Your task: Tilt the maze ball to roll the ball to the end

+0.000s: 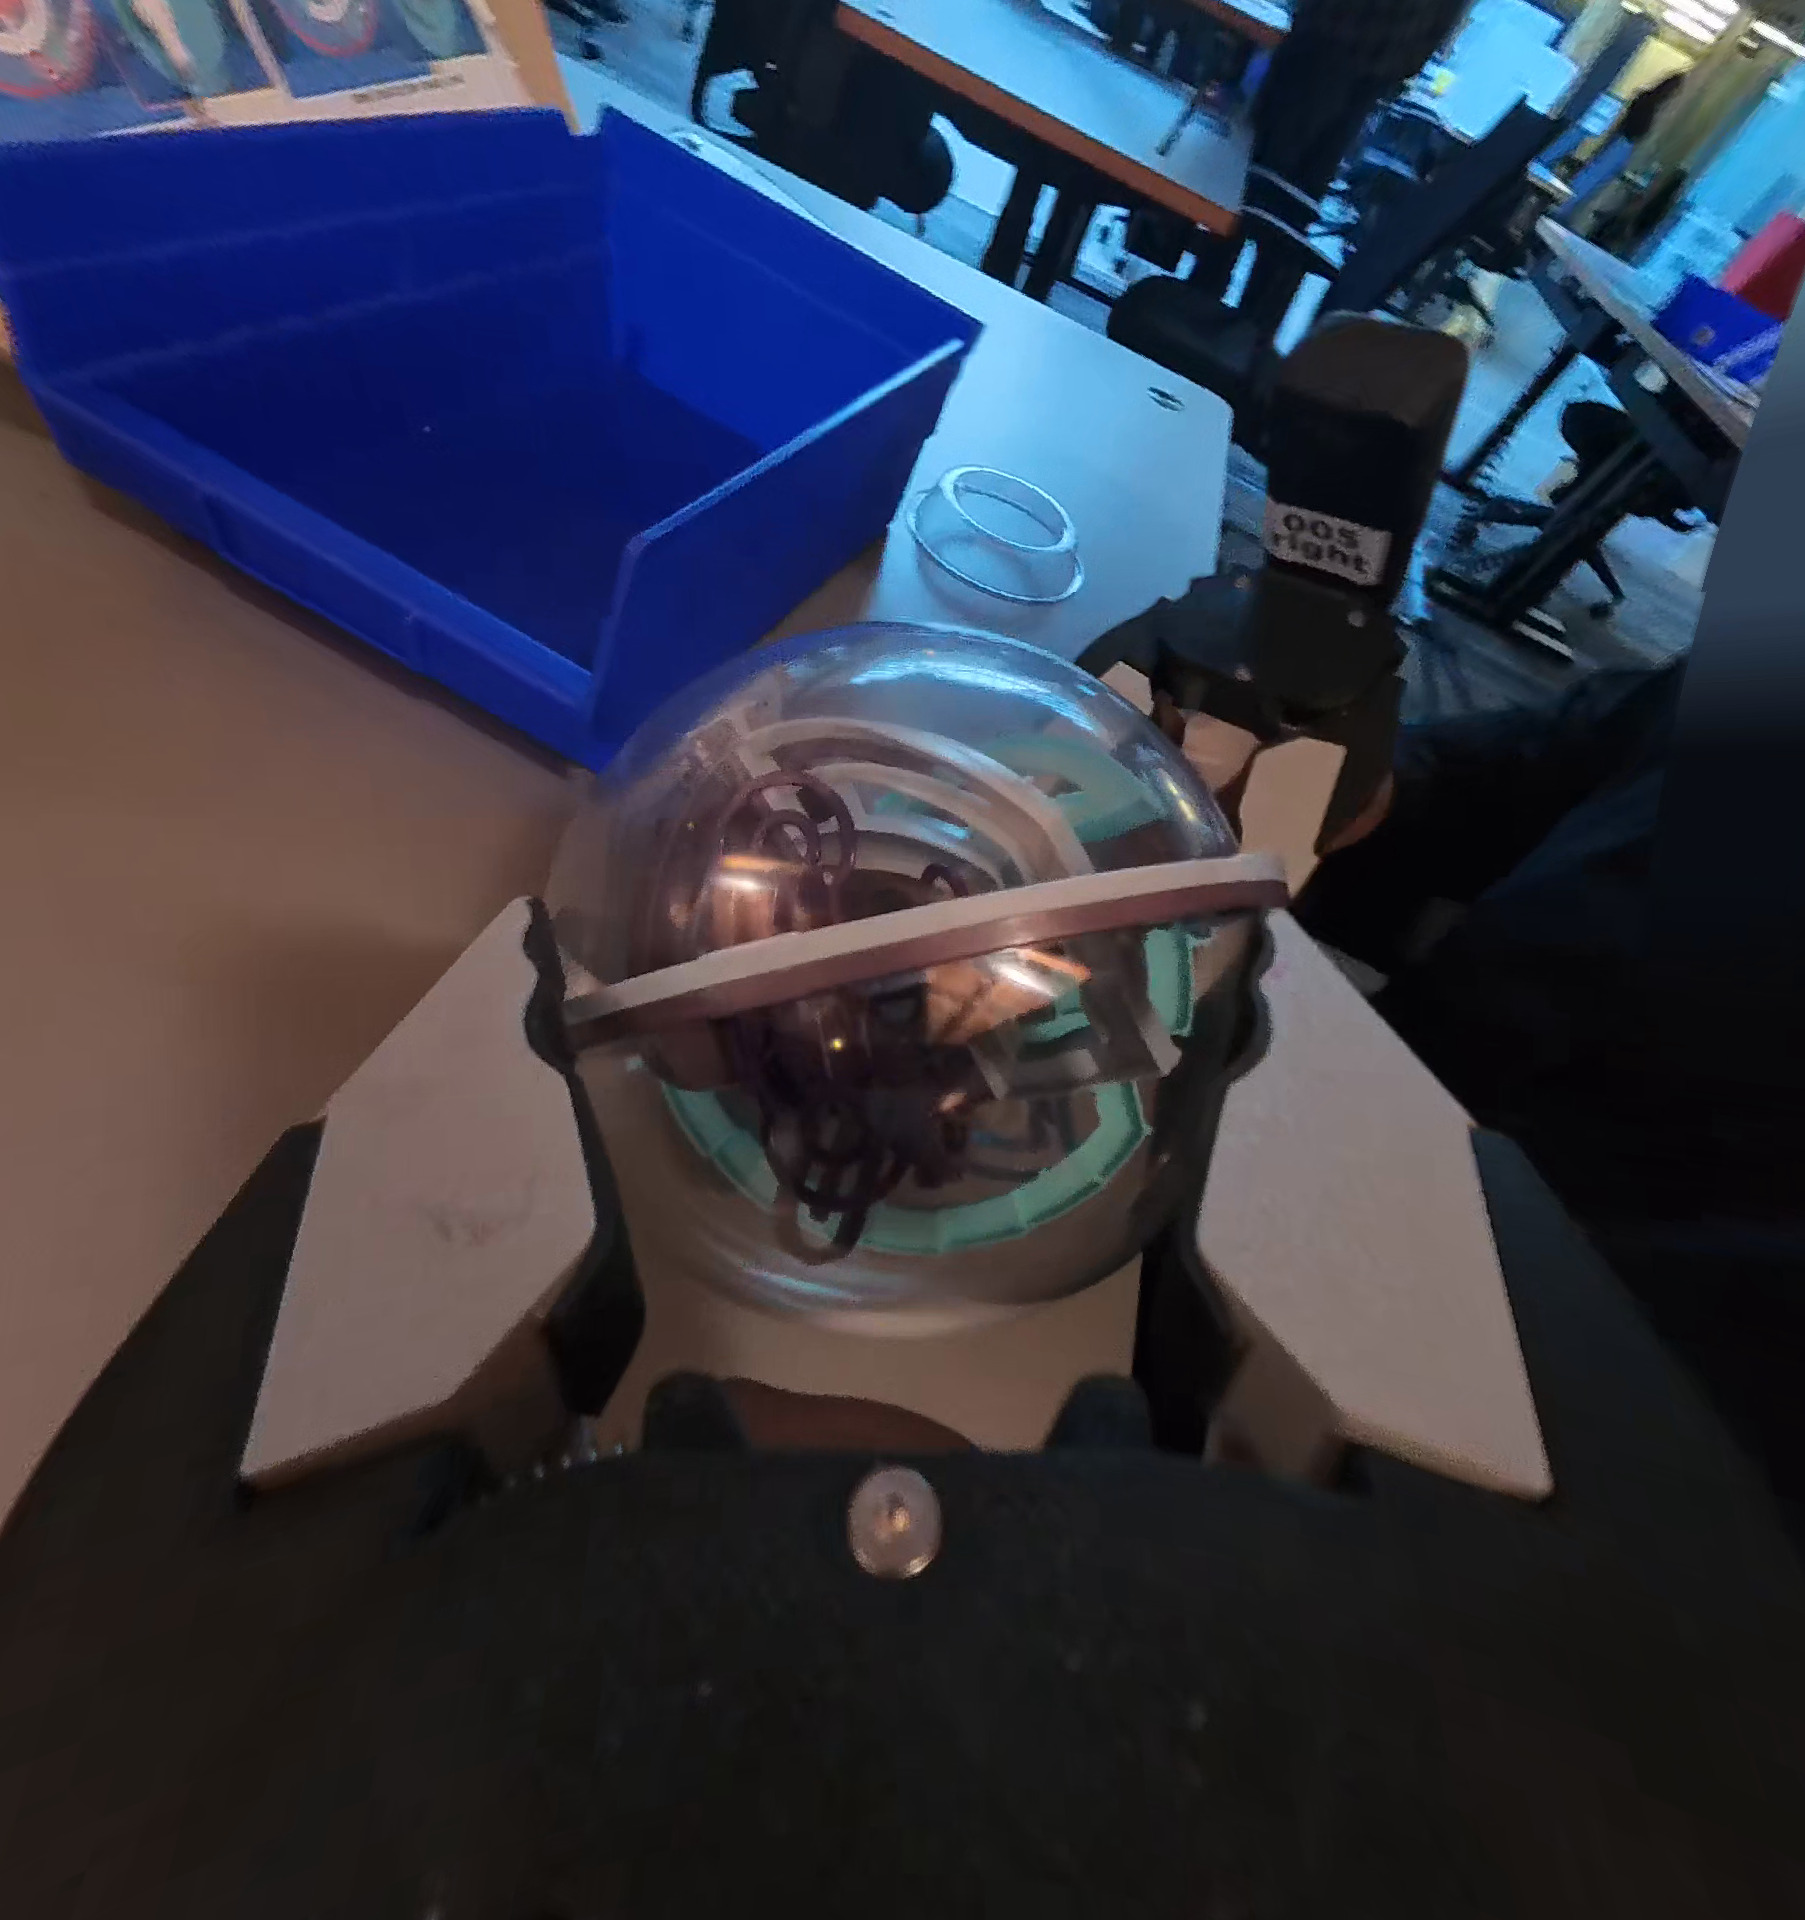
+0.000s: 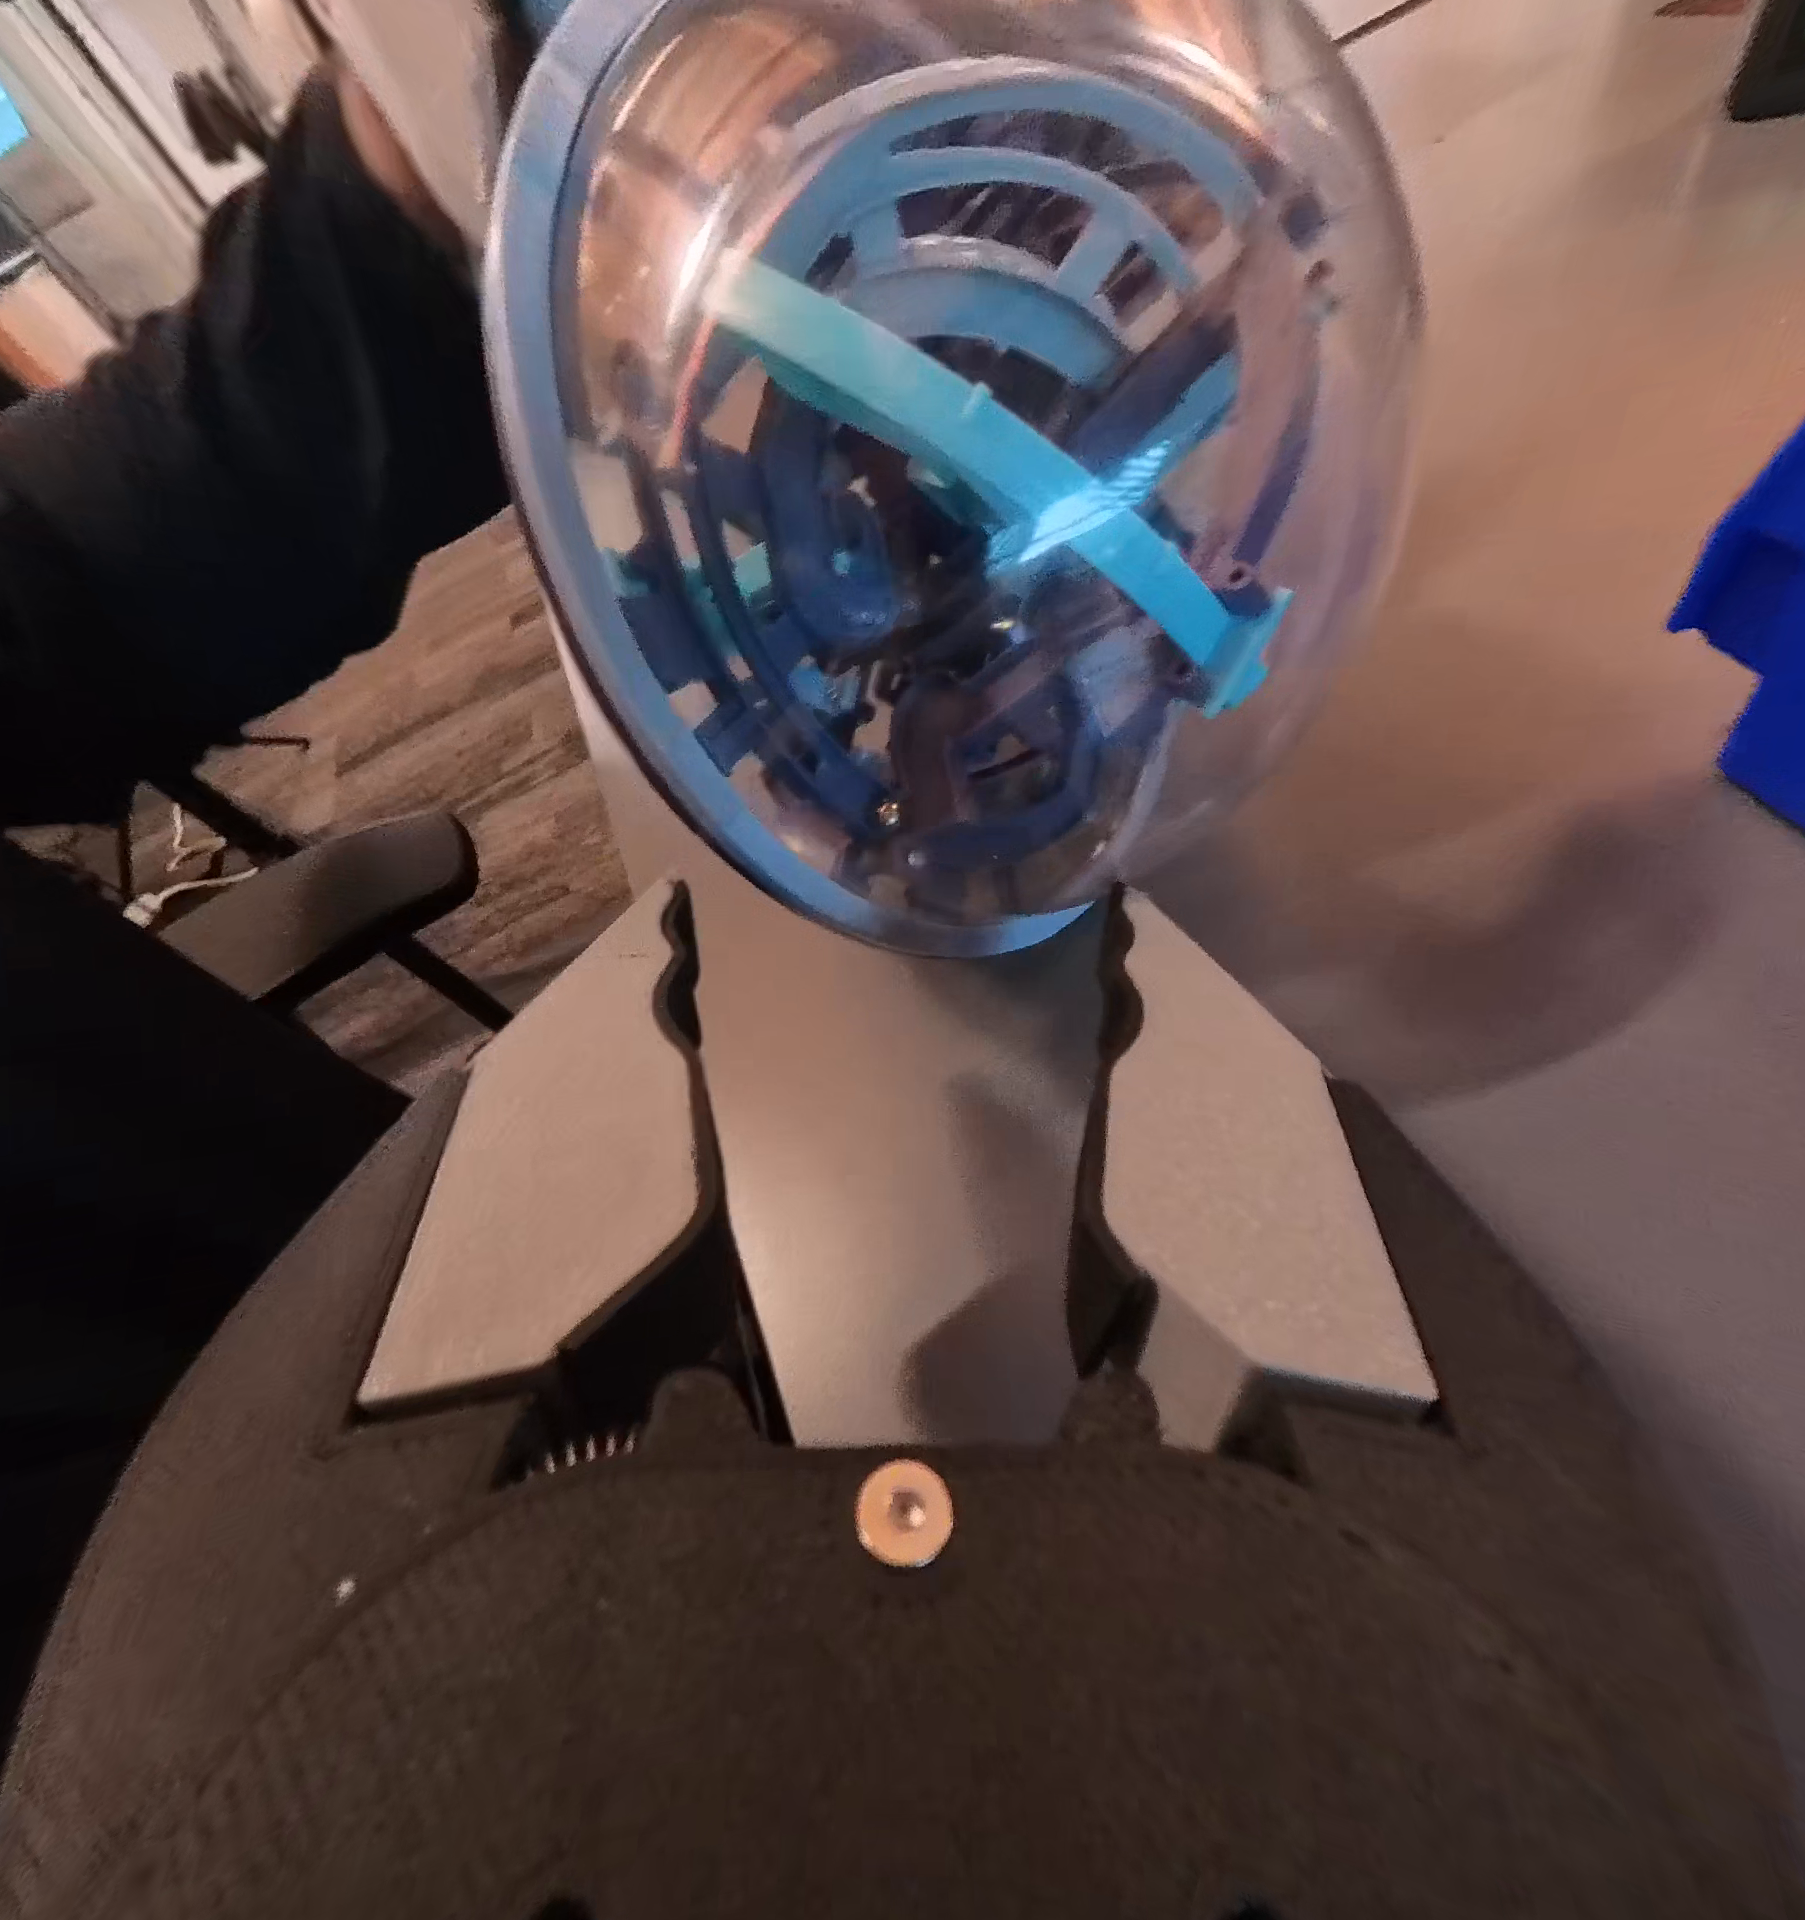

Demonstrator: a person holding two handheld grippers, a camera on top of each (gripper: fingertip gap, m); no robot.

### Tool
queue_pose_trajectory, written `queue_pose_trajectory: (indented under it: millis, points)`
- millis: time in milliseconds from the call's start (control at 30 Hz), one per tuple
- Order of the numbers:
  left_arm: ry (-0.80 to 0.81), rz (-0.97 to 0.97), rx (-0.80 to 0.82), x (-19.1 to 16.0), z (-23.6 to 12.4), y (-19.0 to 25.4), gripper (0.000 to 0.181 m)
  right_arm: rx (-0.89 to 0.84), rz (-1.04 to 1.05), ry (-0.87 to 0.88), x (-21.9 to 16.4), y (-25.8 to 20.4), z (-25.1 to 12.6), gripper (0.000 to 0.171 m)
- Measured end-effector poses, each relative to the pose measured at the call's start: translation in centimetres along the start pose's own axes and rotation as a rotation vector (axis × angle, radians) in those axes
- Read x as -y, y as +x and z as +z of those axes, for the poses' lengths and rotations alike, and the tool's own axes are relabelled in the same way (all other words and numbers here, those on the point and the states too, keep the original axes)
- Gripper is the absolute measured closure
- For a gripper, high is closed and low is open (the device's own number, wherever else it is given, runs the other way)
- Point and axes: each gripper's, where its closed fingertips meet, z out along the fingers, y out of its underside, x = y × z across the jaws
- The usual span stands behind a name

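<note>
Maze ball: clear plastic sphere [image 1: 893, 966] w/ white, mint-green and dark tracks inside and a pale band round its middle; it was held up off the tan tabletop [image 1: 202, 831], between the two grippers.
Left gripper: [image 1: 898, 971] its black fingers [image 1: 555, 997] pressed on opposite sides of the sphere at the band, clamped on it.
Right gripper: [image 2: 898, 935] fingers [image 2: 674, 966] spread fairly wide, nothing between them; tips sat just below the sphere, contact couldn't be told. In left wrist view it [image 1: 1282, 748] showed beyond the sphere, to the right.
Small ball inside: couldn't be made out; right wrist view was blurred.
Bin: open blue plastic storage bin [image 1: 441, 395] sat on the table behind and left of the sphere.
Ring: clear plastic ring stand [image 1: 997, 535] lay on the grey table part, just beside the bin's front corner.
Person: dark sleeve [image 2: 212, 416] at left of right wrist view.
</note>
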Motion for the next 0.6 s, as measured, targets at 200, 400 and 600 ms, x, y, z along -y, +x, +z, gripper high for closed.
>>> queue_pose_trajectory:
  millis: [200,400,600]
  points:
    - [-0.024,0.037,-0.175,0.2,0.6,-0.7,0.056,0.085,-0.084,-0.062,0.2,-0.8,-1.2,0.077]
    - [-0.054,0.098,-0.29,0.6,1.7,-0.5,0.056,0.083,-0.139,0.005,4.2,3.4,-3.8,0.076]
    - [-0.067,0.183,-0.38,0.7,2.0,0.3,0.057,0.224,-0.244,-0.036,5.4,4.3,-1.7,0.049]
